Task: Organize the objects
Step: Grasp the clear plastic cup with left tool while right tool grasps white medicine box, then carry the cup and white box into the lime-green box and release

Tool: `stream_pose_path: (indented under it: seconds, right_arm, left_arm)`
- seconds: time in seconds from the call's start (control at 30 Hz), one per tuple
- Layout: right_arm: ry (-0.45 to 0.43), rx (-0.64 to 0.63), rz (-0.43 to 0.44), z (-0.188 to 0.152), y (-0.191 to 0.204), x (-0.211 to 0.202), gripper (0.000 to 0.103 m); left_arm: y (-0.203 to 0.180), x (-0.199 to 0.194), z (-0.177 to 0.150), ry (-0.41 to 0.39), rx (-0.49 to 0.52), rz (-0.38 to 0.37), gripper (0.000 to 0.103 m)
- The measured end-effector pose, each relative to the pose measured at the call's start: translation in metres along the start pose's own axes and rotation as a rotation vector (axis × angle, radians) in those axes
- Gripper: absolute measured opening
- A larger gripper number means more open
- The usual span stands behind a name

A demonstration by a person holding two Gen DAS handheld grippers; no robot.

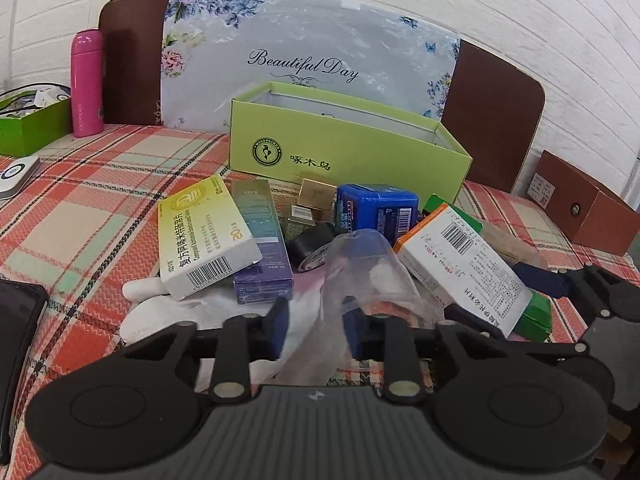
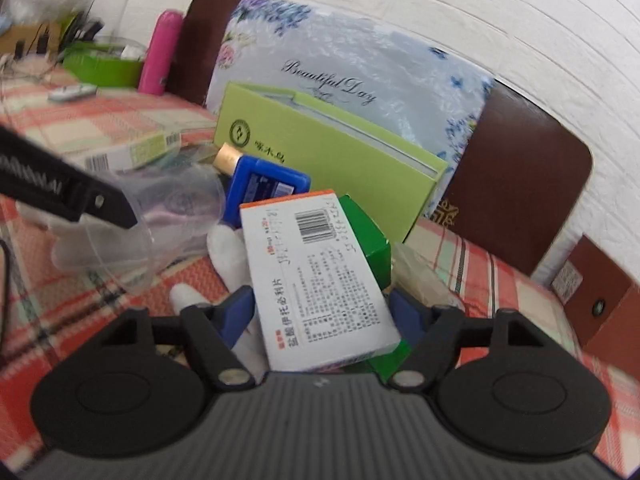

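Left gripper (image 1: 316, 328) sits low over the plaid-clothed counter (image 1: 92, 220), jaws pointing toward twelve o'clock and pinching the crumpled clear plastic bag (image 1: 360, 264) between the blue pads. Right gripper (image 2: 324, 312) comes in from the four o'clock side of the pile, jaws spread, the white medicine box with an orange edge and barcode (image 2: 320, 272) lying tilted between the fingers; whether the pads touch it, cannot tell.

The clutter packs tight ahead of the left gripper: yellow-green medicine carton (image 1: 204, 236) at ten o'clock leaning on the purple gradient carton (image 1: 260, 244), a black tape roll (image 1: 312, 248) just behind the bag, the blue plastic case (image 1: 376, 212) at twelve, and a small gold-capped bottle (image 1: 310, 208) beside it. White cloth gloves (image 1: 152, 304) lie under the heap.

The open lime-green cardboard box (image 1: 344, 148) stands just behind the pile, top edge unobstructed. Bare plaid runs wide at nine o'clock, out toward the pink flask (image 1: 86, 84). A brown box (image 1: 588, 208) sits at two o'clock, well apart.
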State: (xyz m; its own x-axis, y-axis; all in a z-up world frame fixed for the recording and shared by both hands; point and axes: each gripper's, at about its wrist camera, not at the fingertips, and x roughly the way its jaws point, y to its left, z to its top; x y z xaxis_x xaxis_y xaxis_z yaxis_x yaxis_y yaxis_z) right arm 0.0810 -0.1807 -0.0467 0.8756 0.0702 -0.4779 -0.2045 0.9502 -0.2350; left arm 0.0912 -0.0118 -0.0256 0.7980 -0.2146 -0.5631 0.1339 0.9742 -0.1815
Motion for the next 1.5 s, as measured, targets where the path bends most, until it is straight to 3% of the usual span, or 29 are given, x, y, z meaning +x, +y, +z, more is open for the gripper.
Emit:
stream_pose_path:
  seconds: [0.07, 0.17, 0.27, 0.73, 0.83, 0.93, 1.03, 1.27, 1.5]
  right_arm:
    - [0.030, 0.138, 0.078, -0.001, -0.013, -0.011, 0.071]
    - [0.062, 0.262, 0.177, -0.009, -0.020, -0.027, 0.071]
    - [0.081, 0.285, 0.203, -0.018, -0.016, -0.039, 0.068]
    - [0.095, 0.250, 0.174, -0.020, -0.006, -0.029, 0.073]
    - [0.110, 0.258, 0.171, -0.022, -0.005, -0.024, 0.073]
    - [0.111, 0.267, 0.178, -0.023, -0.007, -0.022, 0.069]
    - [0.107, 0.284, 0.183, -0.023, -0.010, -0.023, 0.066]
    - [0.068, 0.312, 0.192, -0.018, -0.014, -0.036, 0.065]
    - [-0.013, 0.302, 0.172, 0.006, -0.024, -0.047, 0.065]
  left_arm:
    - [0.001, -0.001, -0.001, 0.016, -0.009, -0.014, 0.007]
    - [-0.001, -0.007, -0.003, 0.026, -0.004, -0.060, 0.006]
    - [-0.006, -0.010, -0.007, 0.027, 0.017, -0.075, 0.006]
    - [-0.011, 0.007, -0.006, 0.029, -0.017, -0.051, 0.010]
    - [-0.009, 0.011, -0.004, 0.032, -0.042, -0.054, 0.026]
    - [-0.009, 0.013, -0.002, 0.034, -0.033, -0.068, 0.026]
    - [-0.012, 0.013, -0.003, 0.041, -0.005, -0.069, 0.008]
    - [-0.011, 0.000, 0.003, 0.005, 0.004, -0.083, 0.006]
    - [-0.010, -0.020, 0.028, -0.087, -0.013, -0.101, 0.006]
